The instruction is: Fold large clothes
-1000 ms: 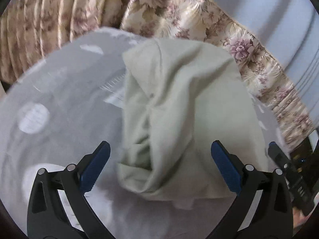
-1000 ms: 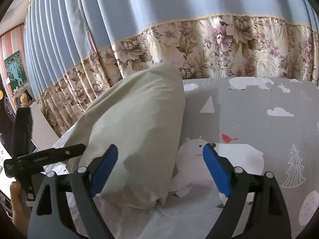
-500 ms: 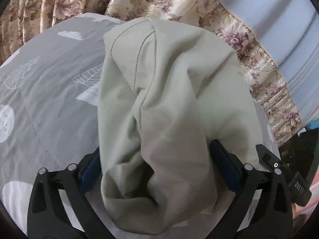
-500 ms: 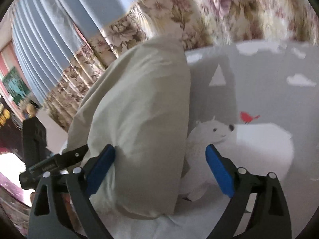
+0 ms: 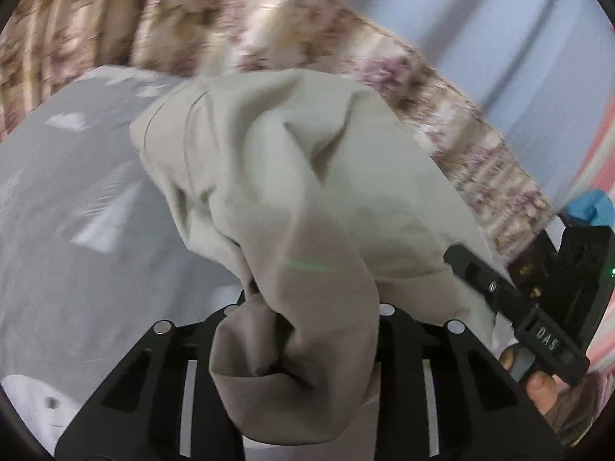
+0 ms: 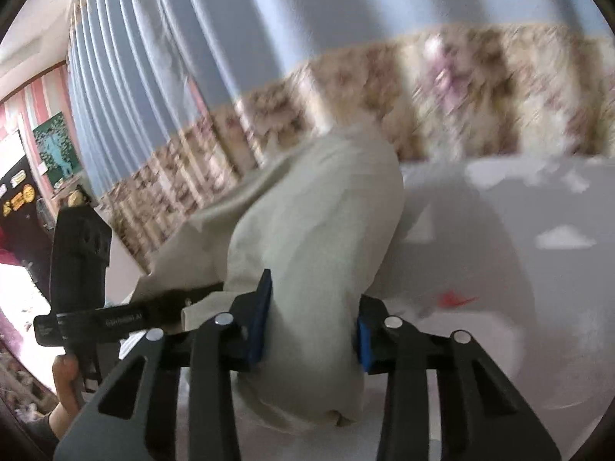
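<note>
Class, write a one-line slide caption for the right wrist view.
Right gripper, jaws just closed, pinches the pale garment over the bedsheet; left gripper alongside.

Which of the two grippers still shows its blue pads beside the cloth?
The right gripper: blue pads flank the pale cloth. The left gripper's are buried.

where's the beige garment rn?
The beige garment is bunched between both grippers above the grey printed bedsheet: the left gripper and the right gripper have just closed on its near end, with the floral curtain behind it.
</note>
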Action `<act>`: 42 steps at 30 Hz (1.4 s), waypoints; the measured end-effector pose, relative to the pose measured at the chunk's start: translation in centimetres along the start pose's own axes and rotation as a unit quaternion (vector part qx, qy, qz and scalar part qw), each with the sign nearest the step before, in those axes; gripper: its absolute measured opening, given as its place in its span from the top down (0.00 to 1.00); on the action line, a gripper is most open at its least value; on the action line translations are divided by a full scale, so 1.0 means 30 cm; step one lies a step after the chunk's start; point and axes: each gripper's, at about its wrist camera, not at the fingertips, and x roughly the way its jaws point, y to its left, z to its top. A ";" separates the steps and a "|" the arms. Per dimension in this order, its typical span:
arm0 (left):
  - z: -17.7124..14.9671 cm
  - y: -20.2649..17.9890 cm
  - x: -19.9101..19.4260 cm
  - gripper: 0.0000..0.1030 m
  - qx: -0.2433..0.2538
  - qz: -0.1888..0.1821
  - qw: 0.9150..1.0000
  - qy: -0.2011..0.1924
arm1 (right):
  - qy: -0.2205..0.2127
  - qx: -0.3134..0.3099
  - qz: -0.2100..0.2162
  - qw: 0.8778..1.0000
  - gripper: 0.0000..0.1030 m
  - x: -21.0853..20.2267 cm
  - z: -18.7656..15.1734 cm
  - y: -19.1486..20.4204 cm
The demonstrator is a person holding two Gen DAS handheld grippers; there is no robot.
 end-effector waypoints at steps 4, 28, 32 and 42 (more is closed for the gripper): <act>-0.012 -0.210 0.059 0.76 0.067 -0.021 0.998 0.000 | -0.015 0.006 -0.047 0.999 0.65 -0.162 -0.012 -0.124; -0.102 -0.152 -0.038 0.14 0.099 0.140 0.985 -0.023 | 0.039 -0.064 -0.181 0.981 0.47 -0.395 -0.103 -0.207; -0.143 -0.220 -0.147 0.03 0.116 0.175 0.973 -0.091 | -0.028 -0.043 -0.200 0.978 0.24 -0.467 -0.126 -0.184; -0.302 -0.317 -0.259 0.03 0.123 0.200 0.955 -0.180 | -0.092 -0.005 -0.237 0.967 0.09 -0.533 -0.256 -0.114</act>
